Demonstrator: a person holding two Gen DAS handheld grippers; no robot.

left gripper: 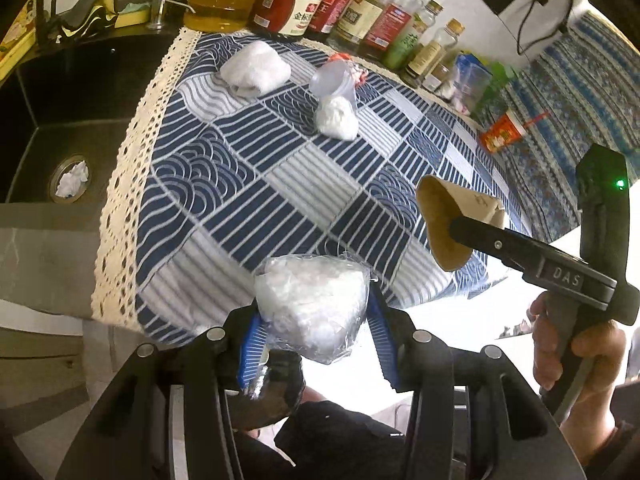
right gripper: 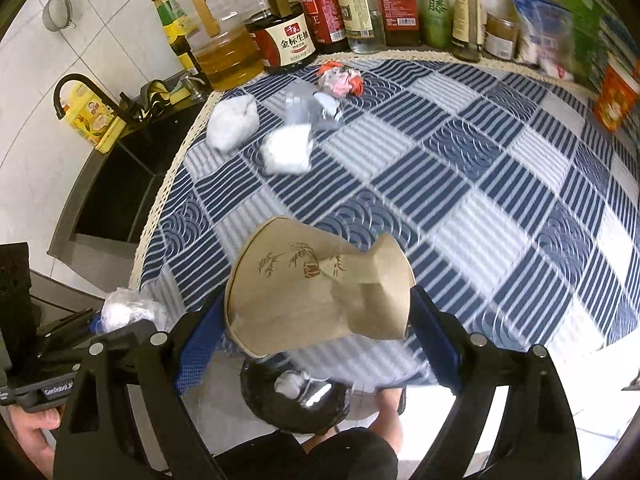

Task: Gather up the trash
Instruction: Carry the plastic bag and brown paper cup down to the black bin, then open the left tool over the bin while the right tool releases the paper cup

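I've got both loaded: left hand-held gripper (left gripper: 316, 344) clamped narrow on a plastic-wrapped wad (left gripper: 314, 308), right hand-held gripper (right gripper: 316, 344) wide around a crushed paper cup (right gripper: 320, 300), both w/ a black bin (right gripper: 296, 404) just below, prob. for dropping. Farther on the tabletop (right gripper: 500, 216): tissue wads (right gripper: 234, 122), clear cup (right gripper: 308, 110), red wrapper (right gripper: 342, 80) left.

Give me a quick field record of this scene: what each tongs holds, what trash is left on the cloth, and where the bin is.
left tongs: shut on plastic wad
right tongs: shut on crushed paper cup
left on tablecloth: two tissue wads, clear plastic cup, red-and-white wrapper
bin: black bag below the tongs
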